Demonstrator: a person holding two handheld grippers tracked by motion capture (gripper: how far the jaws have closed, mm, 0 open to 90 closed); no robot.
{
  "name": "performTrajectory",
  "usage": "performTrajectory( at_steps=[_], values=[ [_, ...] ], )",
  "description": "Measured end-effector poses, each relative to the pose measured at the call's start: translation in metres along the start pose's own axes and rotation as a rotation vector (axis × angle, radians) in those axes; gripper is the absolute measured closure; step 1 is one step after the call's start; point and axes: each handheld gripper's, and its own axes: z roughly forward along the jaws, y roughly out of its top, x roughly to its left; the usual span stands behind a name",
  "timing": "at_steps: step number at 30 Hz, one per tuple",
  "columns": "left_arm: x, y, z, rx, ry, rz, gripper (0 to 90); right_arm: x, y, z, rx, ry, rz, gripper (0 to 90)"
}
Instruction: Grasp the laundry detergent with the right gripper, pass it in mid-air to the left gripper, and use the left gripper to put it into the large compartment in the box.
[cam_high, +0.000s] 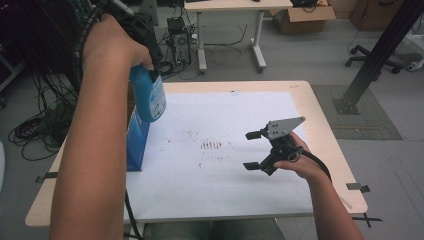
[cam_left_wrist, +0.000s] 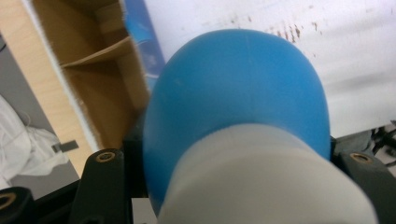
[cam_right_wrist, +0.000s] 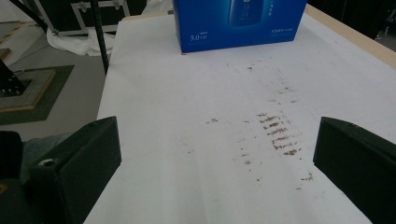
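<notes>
A blue bottle (cam_high: 150, 100) with a pale cap hangs in the air above an open blue box (cam_high: 136, 145) at the table's left edge. My left gripper (cam_high: 150, 70) is shut on the bottle's neck, and the hand holds it high. In the left gripper view the bottle (cam_left_wrist: 238, 93) bulges between the two black jaws, with the box's brown cardboard inside (cam_left_wrist: 93, 70) below it. My right gripper (cam_high: 250, 150) hovers open over the right half of the table, nothing between its fingers. In the right gripper view the blue box (cam_right_wrist: 238, 23) stands at the far end of the sheet.
A white sheet (cam_high: 225, 115) with brown smudges (cam_high: 211, 145) covers most of the wooden table (cam_high: 320, 125). A black slanted post (cam_high: 375, 55) stands to the right. Another desk (cam_high: 230, 30) and cables (cam_high: 45, 120) lie beyond and to the left.
</notes>
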Motion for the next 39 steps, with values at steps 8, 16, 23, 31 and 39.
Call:
performTrajectory(
  at_steps=[8, 16, 23, 31, 39],
  values=[
    [0.034, -0.009, -0.012, -0.019, 0.029, -0.107, 39.6, -0.001, -0.002, 0.0, 0.003, 0.001, 0.009, 0.8],
    [0.064, -0.019, -0.008, -0.007, 0.024, -0.187, 39.6, 0.0, -0.002, 0.004, 0.008, 0.011, 0.006, 0.8],
    [0.082, -0.024, 0.003, -0.002, 0.013, -0.234, 39.5, 0.0, -0.004, 0.006, 0.013, 0.01, 0.012, 0.8],
    [0.097, -0.025, 0.023, 0.011, 0.007, -0.261, 39.5, 0.001, -0.005, 0.005, 0.017, 0.006, 0.012, 0.8],
    [0.107, -0.026, 0.049, 0.032, -0.007, -0.269, 39.5, 0.002, -0.006, 0.007, 0.018, 0.008, 0.014, 0.8]
  ],
)
